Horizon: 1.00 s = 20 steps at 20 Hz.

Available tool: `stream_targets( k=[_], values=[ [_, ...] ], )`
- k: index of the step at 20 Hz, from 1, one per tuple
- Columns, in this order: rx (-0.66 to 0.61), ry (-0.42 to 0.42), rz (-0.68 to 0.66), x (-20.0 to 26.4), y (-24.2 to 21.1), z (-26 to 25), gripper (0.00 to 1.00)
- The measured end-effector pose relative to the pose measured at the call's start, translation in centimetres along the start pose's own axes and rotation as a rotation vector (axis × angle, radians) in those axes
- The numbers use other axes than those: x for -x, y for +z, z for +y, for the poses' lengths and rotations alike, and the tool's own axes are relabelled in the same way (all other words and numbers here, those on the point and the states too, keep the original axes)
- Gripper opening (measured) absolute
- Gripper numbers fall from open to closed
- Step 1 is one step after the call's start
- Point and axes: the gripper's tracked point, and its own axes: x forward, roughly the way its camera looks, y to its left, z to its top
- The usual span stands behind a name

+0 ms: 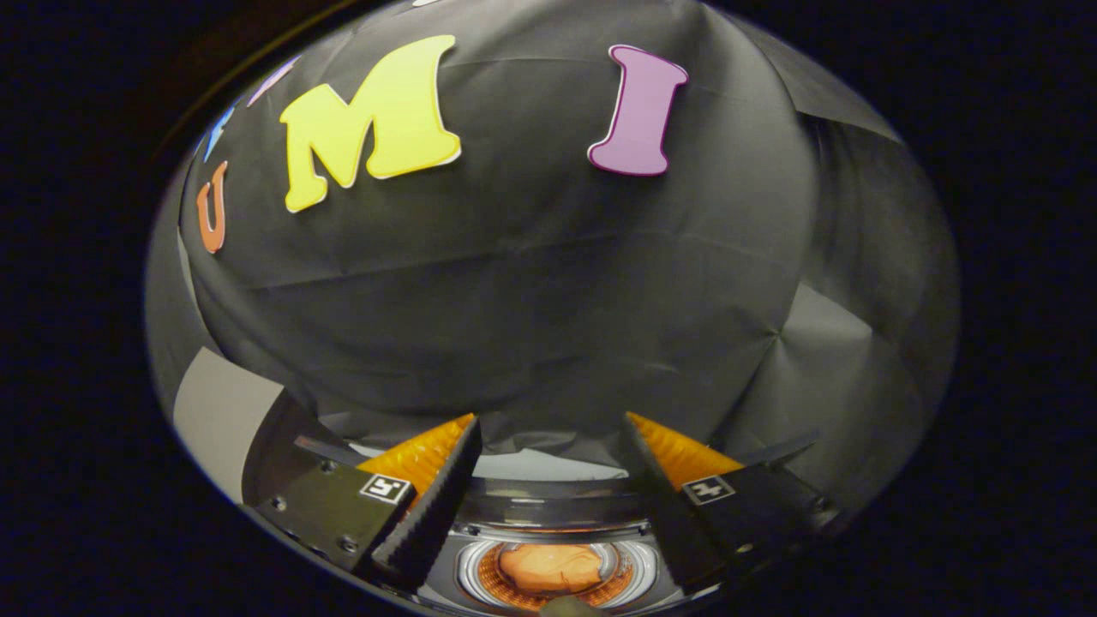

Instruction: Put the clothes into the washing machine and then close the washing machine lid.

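Our fingers (548, 446) stand spread wide, released and touching nothing, their inner faces ribbed. Below and between them we look down into the washing machine (548, 514), its round drum (467, 570) ringed in shiny metal with a perforated wall. A crumpled orange garment (548, 567) lies inside the drum.

My gripper (548, 437) has two wedge-shaped fingers (428, 506) with ribbed inner faces. Each sits on a dark, screw-fastened mounting block (330, 510) bearing a small square black-and-white marker (385, 488).
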Motion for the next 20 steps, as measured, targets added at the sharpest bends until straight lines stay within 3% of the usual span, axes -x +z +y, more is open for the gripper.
stream_targets(
  k=[8,20],
  values=[
    [0.014,0.022,-0.118,0.3,-0.2,0.0,1.0],
    [0.009,-0.033,-0.123,5.4,-3.9,-0.2,1.0]
  ],
)
